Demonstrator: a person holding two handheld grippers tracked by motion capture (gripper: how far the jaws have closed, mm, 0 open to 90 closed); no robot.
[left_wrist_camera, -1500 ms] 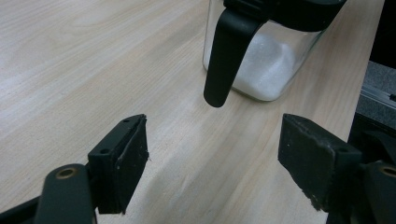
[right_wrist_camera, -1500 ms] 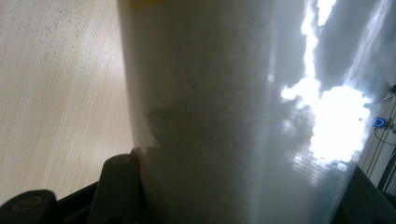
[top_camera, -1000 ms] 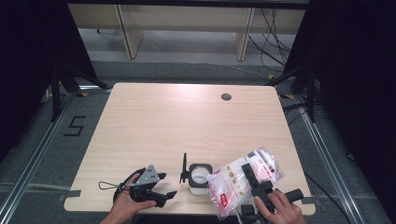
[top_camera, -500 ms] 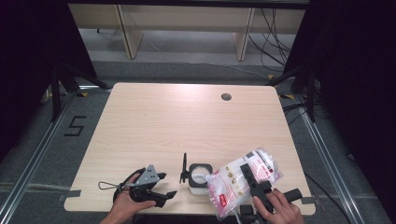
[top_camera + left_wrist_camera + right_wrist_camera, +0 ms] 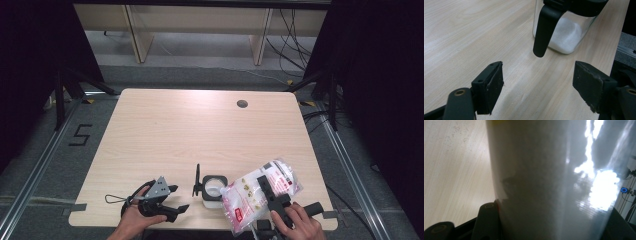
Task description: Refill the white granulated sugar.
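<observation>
Right gripper (image 5: 267, 192): clamping the plastic bag (image 5: 260, 192) across its middle, the jaws pressing into both sides of the film; in the right gripper view the bag (image 5: 549, 182) is standing between the jaws and blocking most of what lies beyond.
Bag: lying tilted over the near right part of the table (image 5: 200, 130), its lower end leaning toward the jar, its printed end pointing up and away to the right. It is holding a pale, grainy filling, so the slant is probably there to let the contents run toward the jar.
Jar (image 5: 214, 187): a small clear container with a black rim, sitting near the table's front edge, just left of the bag and close enough that the bag's lower end is reaching its rim. In the left gripper view white grains are lying in its bottom (image 5: 564, 35).
Lid (image 5: 197, 181): black, standing flipped up on the jar's left side, leaving the mouth free on the side facing the bag.
Left gripper (image 5: 172, 200): resting low near the front edge, left of the jar, its jaws spread wide with nothing between them; they are pointing at the jar, apart from it, likely waiting to steady it or close the lid.
Stage, as I judge it: pouring from bag into jar is under way or about to start.
</observation>
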